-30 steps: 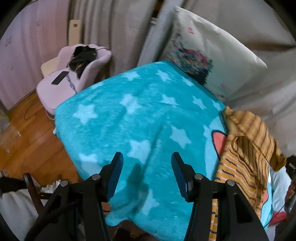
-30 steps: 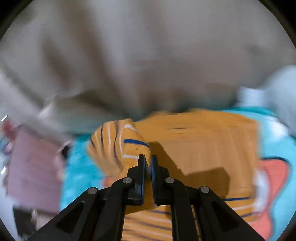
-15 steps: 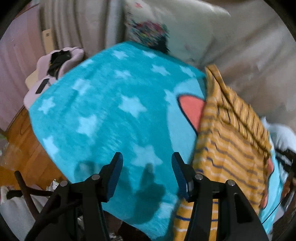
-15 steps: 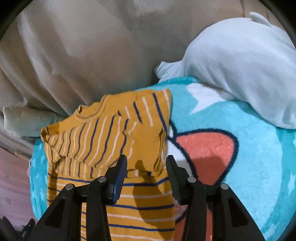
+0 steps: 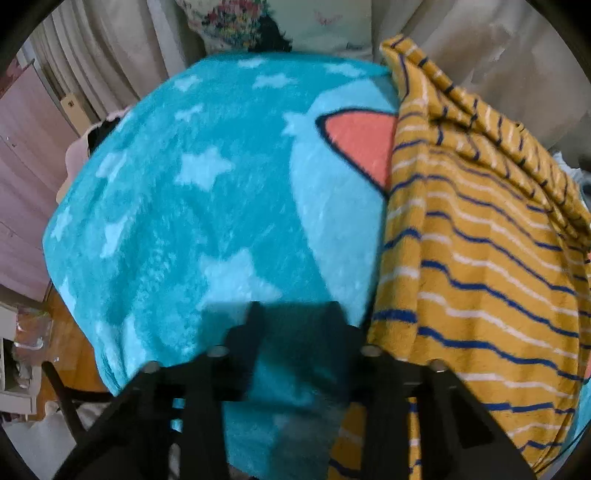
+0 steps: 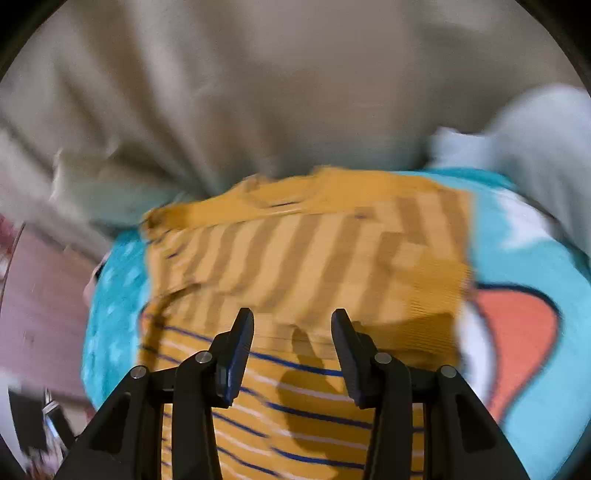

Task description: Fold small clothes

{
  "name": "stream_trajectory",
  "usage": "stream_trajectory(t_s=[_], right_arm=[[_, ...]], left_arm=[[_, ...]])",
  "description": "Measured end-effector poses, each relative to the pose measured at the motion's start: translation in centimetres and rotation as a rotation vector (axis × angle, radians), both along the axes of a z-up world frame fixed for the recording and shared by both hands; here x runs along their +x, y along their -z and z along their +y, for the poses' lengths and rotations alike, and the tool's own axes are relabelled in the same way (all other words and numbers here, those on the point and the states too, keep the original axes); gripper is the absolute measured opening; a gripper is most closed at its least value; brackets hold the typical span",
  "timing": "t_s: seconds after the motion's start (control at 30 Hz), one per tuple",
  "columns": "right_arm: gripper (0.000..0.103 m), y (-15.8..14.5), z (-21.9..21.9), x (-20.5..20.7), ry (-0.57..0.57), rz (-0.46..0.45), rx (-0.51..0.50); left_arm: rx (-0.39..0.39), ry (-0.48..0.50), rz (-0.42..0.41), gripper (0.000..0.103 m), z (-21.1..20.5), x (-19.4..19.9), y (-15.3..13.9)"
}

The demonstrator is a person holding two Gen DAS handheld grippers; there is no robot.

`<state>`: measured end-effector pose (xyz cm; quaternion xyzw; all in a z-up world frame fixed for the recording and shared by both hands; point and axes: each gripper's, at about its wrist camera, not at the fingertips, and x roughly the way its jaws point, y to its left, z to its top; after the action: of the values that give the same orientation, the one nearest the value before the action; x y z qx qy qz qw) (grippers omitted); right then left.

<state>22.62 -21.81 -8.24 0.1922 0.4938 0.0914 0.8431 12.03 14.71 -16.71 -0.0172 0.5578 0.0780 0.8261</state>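
Striped shirt (image 6: 303, 258) folded on teal blanket (image 5: 177, 206), left claw (image 5: 295, 325) wide, right claw (image 6: 291, 332) wide, both empty

mustard shirt (image 5: 480, 266) striped navy and white, turquoise star-patterned blanket (image 5: 177, 221)

Loads of open blanket (image 5: 207, 221) on the left side, nothing sitting on it, so a gripper can slide in there no problem. The shirt (image 5: 480, 266) takes up the whole right part, and its folded top bunches up along the far edge. Behind that it's boxed in: pillow (image 5: 266, 26) and curtain (image 6: 280, 92) right against the back edge, plus a white cushion (image 6: 535, 125) blocking the far right corner.
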Motion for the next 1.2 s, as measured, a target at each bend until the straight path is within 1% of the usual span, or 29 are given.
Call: stream_trajectory(t_s=[0.07, 0.1, 0.17, 0.2, 0.27, 0.3, 0.33, 0.37, 0.4, 0.5, 0.53, 0.57, 0.6, 0.63, 0.67, 0.7, 0.73, 0.77, 0.8, 0.87, 0.9, 0.93, 0.97, 1.0, 1.03, 1.1, 1.2], right_arm=[[0.048, 0.0, 2.9, 1.3, -0.071, 0.005, 0.010], [0.048, 0.1, 5.3, 2.4, -0.121, 0.008, 0.011], [0.048, 0.3, 8.5, 4.0, -0.200, 0.014, 0.027], [0.048, 0.5, 10.4, 4.9, -0.247, 0.028, 0.051], [0.048, 1.3, 13.5, 6.8, -0.300, 0.057, 0.122], [0.048, 2.0, 15.2, 8.3, -0.328, 0.094, 0.155], [0.048, 2.4, 16.0, 9.4, -0.327, 0.112, 0.152], [0.047, 2.7, 16.7, 10.6, -0.318, 0.115, 0.130], [0.047, 3.1, 17.4, 12.6, -0.294, 0.105, 0.047], [0.047, 3.1, 17.5, 16.4, -0.146, 0.028, -0.338], [0.047, 2.7, 17.1, 16.9, -0.107, 0.011, -0.396], [0.047, 2.2, 16.7, 17.0, -0.084, 0.005, -0.388], [0.047, 1.5, 15.9, 16.5, -0.072, 0.010, -0.300], [0.048, 1.0, 15.7, 15.9, -0.072, 0.017, -0.243], [0.048, 0.6, 15.7, 15.1, -0.078, 0.024, -0.201], [0.048, 0.3, 16.3, 13.7, -0.110, 0.032, -0.164], [0.052, 0.4, 17.1, 12.9, -0.142, 0.039, -0.156], [0.056, 0.8, 17.9, 12.1, -0.177, 0.050, -0.161], [0.056, 1.7, 19.4, 11.1, -0.209, 0.070, -0.196], [0.056, 3.4, 21.4, 10.8, -0.232, 0.092, -0.269], [0.056, 4.8, 22.5, 10.8, -0.247, 0.105, -0.323], [0.046, 5.5, 23.0, 10.7, -0.251, 0.108, -0.352], [0.034, 5.9, 23.3, 10.7, -0.250, 0.103, -0.362], [0.031, 5.9, 23.7, 10.5, -0.242, 0.101, -0.352], [0.024, 5.8, 24.1, 10.5, -0.238, 0.103, -0.355], [0.019, 5.4, 25.0, 10.6, -0.242, 0.104, -0.343], [0.019, 5.1, 26.6, 11.5, -0.259, 0.106, -0.318]], left_arm=[[-0.022, -0.006, -0.011, 0.026, 0.4, -0.1, -0.1], [-0.031, 0.006, -0.017, 0.026, 0.6, -0.3, -0.2], [-0.044, 0.038, -0.023, 0.026, 0.5, -0.3, -0.2], [-0.048, 0.051, -0.027, 0.027, 0.5, -0.3, -0.2], [-0.075, 0.078, -0.027, 0.027, 0.8, -0.3, -0.2], [-0.090, 0.089, -0.028, 0.027, 1.0, -0.3, -0.3], [-0.103, 0.095, -0.030, 0.027, 1.2, -0.2, -0.3], [-0.122, 0.102, -0.030, 0.027, 1.5, -0.1, -0.4], [-0.146, 0.107, -0.029, 0.027, 2.0, 0.0, -0.6], [-0.179, 0.102, -0.048, 0.027, 3.1, 0.2, -1.2], [-0.190, 0.098, -0.058, 0.027, 3.6, 0.2, -1.5], [-0.203, 0.092, -0.065, 0.027, 4.2, 0.2, -1.8], [-0.212, 0.087, -0.069, 0.027, 4.5, 0.2, -1.9], [-0.222, 0.081, -0.070, 0.027, 4.9, 0.3, -2.0], [-0.234, 0.074, -0.068, 0.027, 5.4, 0.4, -2.0], [-0.245, 0.068, -0.064, 0.027, 5.8, 0.6, -1.9], [-0.254, 0.063, -0.061, 0.027, 6.1, 0.8, -1.9], [-0.269, 0.064, -0.057, 0.027, 6.5, 0.9, -1.8], [-0.277, 0.061, -0.058, 0.027, 6.8, 1.2, -1.8], [-0.282, 0.061, -0.056, 0.027, 7.1, 1.2, -1.9], [-0.287, 0.063, -0.056, 0.027, 7.2, 1.3, -2.0], [-0.288, 0.064, -0.057, 0.027, 7.3, 1.2, -2.0], [-0.290, 0.066, -0.060, 0.027, 7.4, 1.2, -2.2], [-0.291, 0.068, -0.063, 0.027, 7.5, 1.1, -2.2], [-0.291, 0.069, -0.064, 0.027, 7.6, 1.0, -2.2], [-0.296, 0.072, -0.064, 0.027, 7.7, 1.0, -2.2], [-0.299, 0.073, -0.061, 0.027, 7.6, 1.0, -2.1]])
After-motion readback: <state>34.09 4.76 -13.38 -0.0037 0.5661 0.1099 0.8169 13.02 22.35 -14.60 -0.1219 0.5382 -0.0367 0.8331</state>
